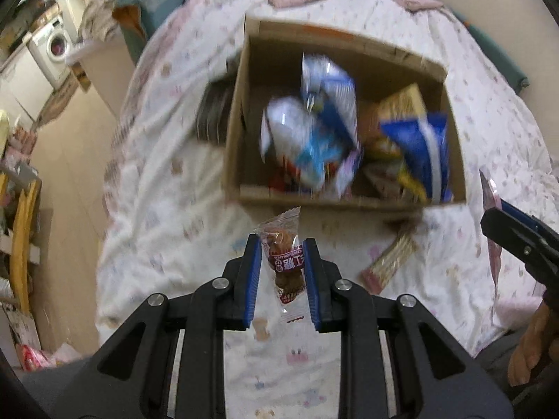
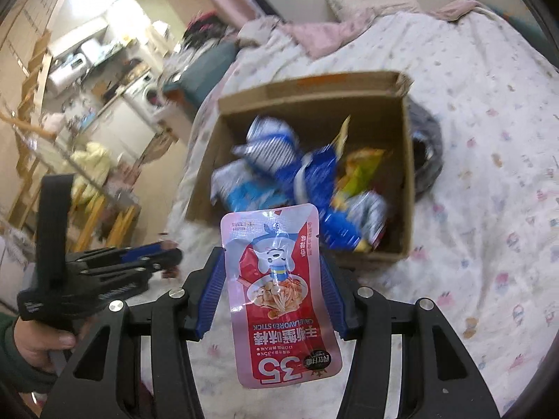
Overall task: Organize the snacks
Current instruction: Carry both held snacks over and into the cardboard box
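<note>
My left gripper (image 1: 282, 244) is shut on a small clear packet of brown snacks (image 1: 284, 262) and holds it above the bed, just short of the near wall of the cardboard box (image 1: 307, 202). My right gripper (image 2: 272, 262) is shut on a pink and red crab stick pouch (image 2: 276, 293), held upright before the same box (image 2: 405, 174). The box holds several blue, white and yellow snack bags (image 1: 314, 129). The right gripper shows at the right edge of the left wrist view (image 1: 517, 234); the left gripper shows at the left of the right wrist view (image 2: 167, 255).
The box stands on a bed with a white patterned quilt (image 1: 167, 209). A flat striped snack pack (image 1: 391, 262) lies on the quilt near the box. A dark bundle (image 2: 426, 146) lies beside the box. A washing machine (image 1: 52, 45) and wooden furniture (image 1: 21, 230) stand off the bed.
</note>
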Motion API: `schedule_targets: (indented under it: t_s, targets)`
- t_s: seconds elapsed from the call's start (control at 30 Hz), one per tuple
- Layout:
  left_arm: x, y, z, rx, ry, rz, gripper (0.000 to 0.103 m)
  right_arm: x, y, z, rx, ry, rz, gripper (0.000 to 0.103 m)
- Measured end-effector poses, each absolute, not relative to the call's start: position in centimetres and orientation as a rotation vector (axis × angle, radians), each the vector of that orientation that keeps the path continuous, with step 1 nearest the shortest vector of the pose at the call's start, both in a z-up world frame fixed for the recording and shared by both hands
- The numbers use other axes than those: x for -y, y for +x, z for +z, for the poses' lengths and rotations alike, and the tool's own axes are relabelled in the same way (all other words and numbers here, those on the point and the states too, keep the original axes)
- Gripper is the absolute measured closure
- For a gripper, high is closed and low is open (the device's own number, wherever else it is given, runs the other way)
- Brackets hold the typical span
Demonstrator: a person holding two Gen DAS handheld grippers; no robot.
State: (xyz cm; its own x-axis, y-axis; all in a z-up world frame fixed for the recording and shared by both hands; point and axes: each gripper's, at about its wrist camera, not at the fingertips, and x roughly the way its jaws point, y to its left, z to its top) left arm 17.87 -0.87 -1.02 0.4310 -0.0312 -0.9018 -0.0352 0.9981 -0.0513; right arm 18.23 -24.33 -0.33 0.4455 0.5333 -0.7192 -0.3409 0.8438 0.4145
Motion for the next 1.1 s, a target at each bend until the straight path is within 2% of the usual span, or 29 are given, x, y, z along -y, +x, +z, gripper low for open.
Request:
schedule_targets:
  t_s: [0.17,0.43,0.77,1.1]
  targets:
    - [1.0,19.9,1.1,-1.043,-0.012,-0.009,0.083,26.3,20.3,1.0,-0.896,0.301,0.498,0.049]
    - [0.6,23.5,1.1,-1.009,-0.057,-0.012,0.083,28.5,24.3,2.2,-0.828,0.331,0.456,0.049]
    - [0.7,26.4,-0.1,-0.971,-0.084,-0.055,0.082,28.9,28.4,-1.1,-0.901,0.387,0.412,0.049]
    - [1.7,27.2,-1.4,-1.005,-0.104,-0.122,0.082,21.5,26.7,-1.6,-0.899,0.141,0.608,0.049]
